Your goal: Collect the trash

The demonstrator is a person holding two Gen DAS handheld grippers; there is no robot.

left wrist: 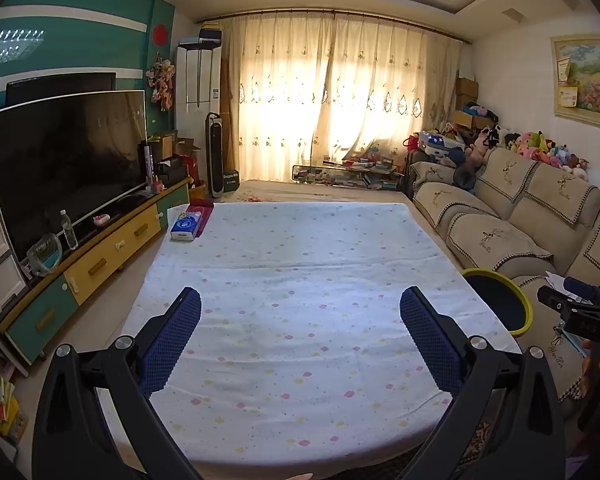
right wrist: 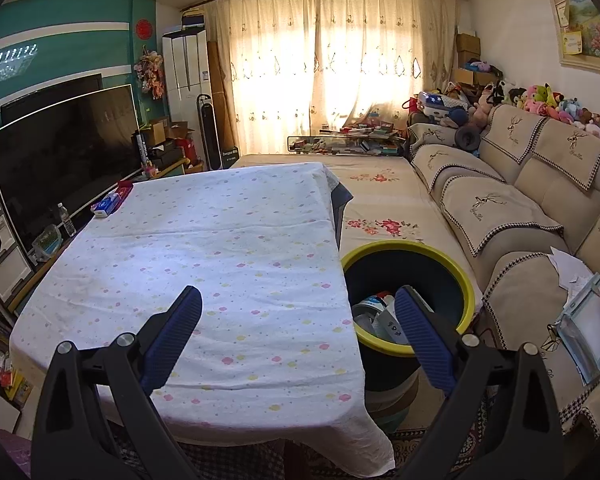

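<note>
Both pairs of jaws stand wide with nothing between them: the left gripper over the middle of the white cloth-covered table with pastel dots, the right gripper at the table's right edge, its right pad over the mouth of the round dark bin with a yellow-green rim.

Trash sits in that bin, lower centre-right of the right wrist view. My guess is that collecting is nearly over; the risk is that the blue and white tissue pack at the table's upper left gets mistaken for rubbish, or that a swing of the right gripper knocks the rim and tips the bin.

Only the right wrist view shows the bin's contents; the left wrist view catches only part of its rim.
</note>
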